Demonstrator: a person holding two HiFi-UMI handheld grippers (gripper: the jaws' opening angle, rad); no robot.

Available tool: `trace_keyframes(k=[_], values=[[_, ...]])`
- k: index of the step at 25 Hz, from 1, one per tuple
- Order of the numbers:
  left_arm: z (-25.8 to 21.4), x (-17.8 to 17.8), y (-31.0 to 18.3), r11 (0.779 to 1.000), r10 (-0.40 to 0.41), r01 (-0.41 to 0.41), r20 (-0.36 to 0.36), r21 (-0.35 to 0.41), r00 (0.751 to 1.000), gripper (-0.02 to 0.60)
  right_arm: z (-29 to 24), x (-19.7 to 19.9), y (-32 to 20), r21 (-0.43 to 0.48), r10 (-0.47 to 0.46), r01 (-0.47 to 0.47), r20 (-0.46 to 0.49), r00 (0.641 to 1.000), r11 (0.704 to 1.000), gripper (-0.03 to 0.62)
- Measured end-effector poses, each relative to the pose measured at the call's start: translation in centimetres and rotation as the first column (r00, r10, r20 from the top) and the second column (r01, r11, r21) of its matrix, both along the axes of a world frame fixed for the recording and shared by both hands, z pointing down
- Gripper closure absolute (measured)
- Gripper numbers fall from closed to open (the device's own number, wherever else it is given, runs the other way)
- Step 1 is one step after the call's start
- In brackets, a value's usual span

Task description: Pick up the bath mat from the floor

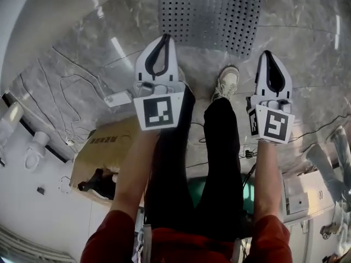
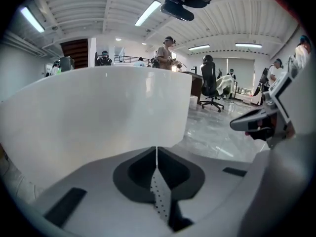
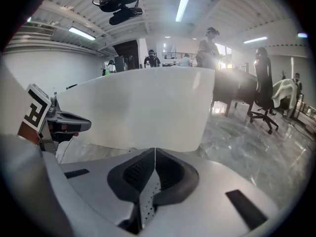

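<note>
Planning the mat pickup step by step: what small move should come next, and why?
Probably lower both toward the mat, opening them: the left claw and right claw are shut, empty, and held above the floor.

The bath mat (image 1: 211, 18) lies on the floor (image 1: 307, 48), just ahead of the person's shoe (image 1: 226, 83). The left gripper (image 1: 165, 37) and right gripper (image 1: 267, 53) hang side by side above the floor, with the shoe between them. A box (image 1: 104, 147) sits left of the legs.

One bath mat (image 1: 211, 15), two grippers (image 1: 164, 39) (image 1: 267, 56), one cardboard box (image 1: 107, 147)
</note>
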State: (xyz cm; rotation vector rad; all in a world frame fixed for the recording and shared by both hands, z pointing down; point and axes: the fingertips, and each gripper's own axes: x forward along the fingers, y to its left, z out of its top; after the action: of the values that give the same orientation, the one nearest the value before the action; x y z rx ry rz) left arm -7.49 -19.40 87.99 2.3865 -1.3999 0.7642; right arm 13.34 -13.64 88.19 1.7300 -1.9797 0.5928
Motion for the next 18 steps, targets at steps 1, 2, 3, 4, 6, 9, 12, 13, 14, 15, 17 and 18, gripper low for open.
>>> trace_keyframes(k=[1,2,3,4,6,9,12,13,14,15,17,18], values=[[1.4,0.0,0.3,1.0,0.004,-0.004,-0.001,-0.009,1.0,0.565,1.4,-0.1,0.1,-0.009,0.002,-0.002,-0.001,1.0,1.0,0.582],[2.7,-0.1,0.6,1.0,0.01,-0.01,0.0,-0.017,1.0,0.565,2.7,-0.2,0.2,-0.018,0.0,-0.001,-0.003,1.0,1.0,0.582],[3.9,-0.2,0.8,1.0,0.015,-0.015,0.001,-0.026,1.0,0.565,3.9,-0.3,0.3,-0.025,-0.004,0.004,-0.006,1.0,1.0,0.582],[5.1,-0.3,1.1,0.999,0.018,-0.018,0.002,-0.039,1.0,0.565,5.0,-0.4,0.3,-0.033,-0.008,0.008,-0.008,1.0,0.999,0.582],[7.8,-0.8,1.6,0.997,0.026,-0.026,0.01,-0.067,1.0,0.565,7.4,-0.5,0.3,-0.048,-0.011,0.01,-0.009,1.0,0.999,0.582],[11.4,-1.4,1.5,0.996,0.049,-0.045,0.042,-0.073,0.998,0.565,10.9,-0.6,0.4,-0.068,-0.004,0.003,-0.012,1.0,0.998,0.582],[14.4,-1.8,1.3,0.995,0.063,-0.058,0.064,-0.075,0.996,0.565,13.8,-0.6,0.7,-0.092,0.009,-0.01,-0.014,1.0,0.996,0.582],[15.4,-1.9,1.2,0.995,0.073,-0.067,0.07,-0.079,0.995,0.565,14.7,-0.7,0.8,-0.103,0.01,-0.011,-0.014,1.0,0.995,0.582],[16.4,-2.0,1.1,0.994,0.083,-0.077,0.076,-0.083,0.994,0.565,15.5,-0.8,0.9,-0.113,0.01,-0.012,-0.014,1.0,0.994,0.582],[17.3,-2.2,0.9,0.993,0.088,-0.081,0.078,-0.09,0.993,0.565,16.2,-0.9,1.1,-0.124,0.01,-0.012,-0.014,1.0,0.992,0.582],[19.0,-2.6,0.7,0.99,0.086,-0.077,0.08,-0.116,0.993,0.565,17.5,-1.2,1.3,-0.144,0.006,-0.008,-0.013,1.0,0.99,0.582],[19.8,-2.8,0.6,0.988,0.09,-0.078,0.086,-0.132,0.992,0.565,18.1,-1.3,1.4,-0.153,0.002,-0.003,-0.013,1.0,0.988,0.58]])
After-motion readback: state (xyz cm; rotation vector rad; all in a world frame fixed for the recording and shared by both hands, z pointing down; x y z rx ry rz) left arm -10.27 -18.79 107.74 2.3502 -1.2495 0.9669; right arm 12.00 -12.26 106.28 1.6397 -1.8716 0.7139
